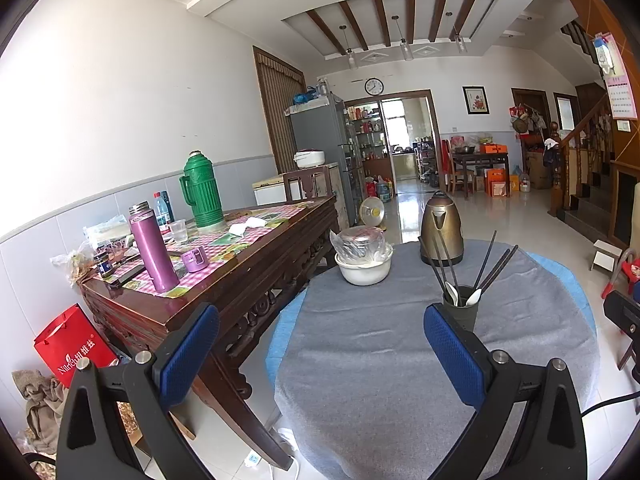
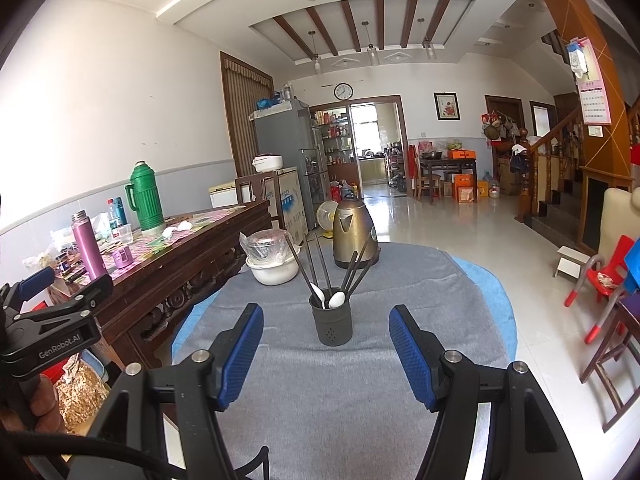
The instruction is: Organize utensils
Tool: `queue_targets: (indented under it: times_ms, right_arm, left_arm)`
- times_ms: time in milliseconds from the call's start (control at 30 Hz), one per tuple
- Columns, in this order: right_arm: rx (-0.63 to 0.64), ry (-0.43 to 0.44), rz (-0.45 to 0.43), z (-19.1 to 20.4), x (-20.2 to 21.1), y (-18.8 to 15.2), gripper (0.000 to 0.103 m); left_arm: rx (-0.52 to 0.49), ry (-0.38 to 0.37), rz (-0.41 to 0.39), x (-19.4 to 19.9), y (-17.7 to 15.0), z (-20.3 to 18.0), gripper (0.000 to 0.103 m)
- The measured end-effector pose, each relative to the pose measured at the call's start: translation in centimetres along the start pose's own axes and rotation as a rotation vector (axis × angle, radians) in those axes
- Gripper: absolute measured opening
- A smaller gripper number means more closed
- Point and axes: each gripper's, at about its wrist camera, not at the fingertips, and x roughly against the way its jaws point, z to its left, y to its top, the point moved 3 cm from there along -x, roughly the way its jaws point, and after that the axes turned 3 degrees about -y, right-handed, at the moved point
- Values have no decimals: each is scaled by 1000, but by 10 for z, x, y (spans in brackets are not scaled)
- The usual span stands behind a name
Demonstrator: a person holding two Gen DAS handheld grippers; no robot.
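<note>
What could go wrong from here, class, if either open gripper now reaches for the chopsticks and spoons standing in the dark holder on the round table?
1. The holder is narrow and its chopsticks lean outward; a sideways pull might tip it.
2. The kettle and covered white bowl stand just behind; an overshoot could knock them.
3. The grey cloth could drag under a low gripper, shifting everything.

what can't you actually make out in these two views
- Utensil holder: its dark wall hides the lower ends of the chopsticks and spoons in both views, so no exact count.
- White bowl: a wrinkled plastic-covered lid hides its contents.
- Kettle: base partly behind chopsticks in both views.
- Table: near edge cut off by both frames' bottom edges.
</note>
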Motion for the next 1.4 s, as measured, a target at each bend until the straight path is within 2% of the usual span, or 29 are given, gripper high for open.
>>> queue_targets:
  times_ms: [1400]
  right_arm:
    - [15, 12, 7, 10, 0, -1, 69]
  left_arm:
    - [19, 15, 28, -9, -9, 13, 102]
